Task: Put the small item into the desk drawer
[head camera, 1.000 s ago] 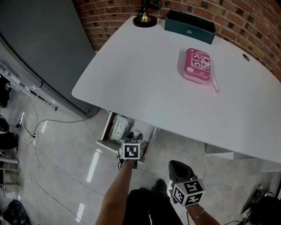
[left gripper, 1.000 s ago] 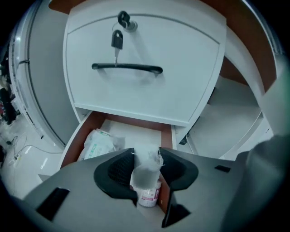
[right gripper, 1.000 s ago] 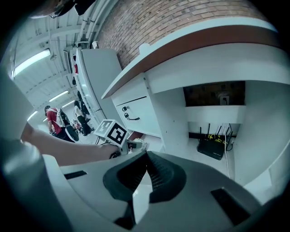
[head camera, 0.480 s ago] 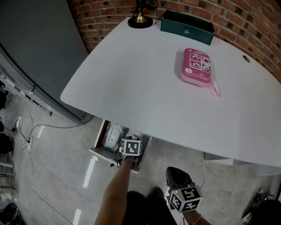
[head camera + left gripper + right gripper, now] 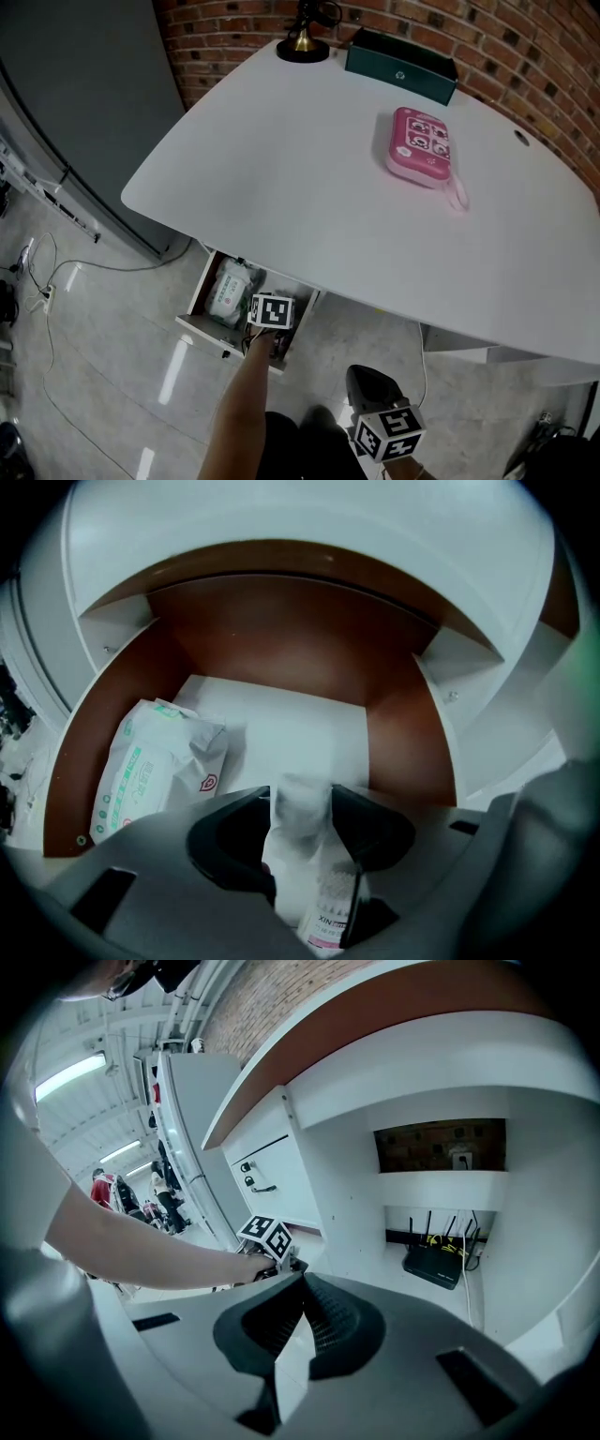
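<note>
Our left gripper (image 5: pixel 302 797) reached down into the open drawer (image 5: pixel 272 649). Its jaws had just been opening and stood wide, yet a small white packet (image 5: pixel 314 874) with a pink label stood between them. The packet's crumpled top touched both pads, so we read it as grasped. The packet hung over the near right part of the drawer's white floor and did not lie on it.

Our right gripper (image 5: pixel 302 1283) hung well to the right of the drawer and nearer to us, over the floor. Its jaws met at the tips with nothing between them.

The drawer was pulled out from under the near left edge of the desk (image 5: pixel 309 159). It had brown inner walls and a white bottom. A pack of wipes (image 5: pixel 150 766), white with green print, lay along its left side, tilted against the left wall. The rest of the bottom, from the middle to the right wall, was bare.

On the desk a pink case (image 5: pixel 422 145) lay right of the middle, with a loop trailing off its near corner. A dark green box (image 5: pixel 401 64) stood at the far edge. A lamp base (image 5: pixel 303 47) stood just to the left of the box. Under the desk, the right gripper view showed a black router (image 5: pixel 439 1265) in a recess.
</note>
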{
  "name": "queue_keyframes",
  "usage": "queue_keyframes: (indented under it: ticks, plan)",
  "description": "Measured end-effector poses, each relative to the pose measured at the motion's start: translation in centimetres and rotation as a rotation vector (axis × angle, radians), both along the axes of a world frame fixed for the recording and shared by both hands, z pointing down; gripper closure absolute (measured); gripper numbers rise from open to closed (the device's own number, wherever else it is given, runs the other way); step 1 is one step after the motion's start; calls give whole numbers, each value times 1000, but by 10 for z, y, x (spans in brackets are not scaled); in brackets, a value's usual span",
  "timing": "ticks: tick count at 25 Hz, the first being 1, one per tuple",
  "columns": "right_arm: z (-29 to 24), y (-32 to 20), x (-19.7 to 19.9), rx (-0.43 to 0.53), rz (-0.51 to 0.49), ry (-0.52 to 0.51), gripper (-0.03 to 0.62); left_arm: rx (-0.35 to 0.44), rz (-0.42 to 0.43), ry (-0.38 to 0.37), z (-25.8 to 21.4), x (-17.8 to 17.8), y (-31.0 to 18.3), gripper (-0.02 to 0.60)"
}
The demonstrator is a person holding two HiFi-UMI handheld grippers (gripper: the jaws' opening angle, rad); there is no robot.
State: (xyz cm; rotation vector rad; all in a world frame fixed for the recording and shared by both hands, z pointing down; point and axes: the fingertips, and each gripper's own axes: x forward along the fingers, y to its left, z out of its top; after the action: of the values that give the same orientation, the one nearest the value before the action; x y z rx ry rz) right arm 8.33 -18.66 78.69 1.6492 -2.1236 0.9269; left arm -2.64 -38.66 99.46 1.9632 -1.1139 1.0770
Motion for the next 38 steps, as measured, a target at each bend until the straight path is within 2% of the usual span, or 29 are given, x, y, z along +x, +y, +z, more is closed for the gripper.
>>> queue_keyframes:
  ticks: [5, 11, 20, 24, 38]
  plan:
    - [-18, 10, -6, -11, -1, -8, 588, 25, -68, 90, -46, -17, 9, 333]
    - [-71, 12, -23, 5, -41, -2, 588, 107, -144, 161, -133, -61, 39, 344]
    - [-173, 13, -49, 60, -85, -9, 588, 227, -123, 182, -275, -96, 111, 427]
    - [-212, 17, -62, 71, -105, -6, 588, 278, -142, 192, -333, -105, 138, 471]
    - [-298, 46, -100, 93, -196, 17, 588, 392, -240, 222, -466, -148, 222, 508]
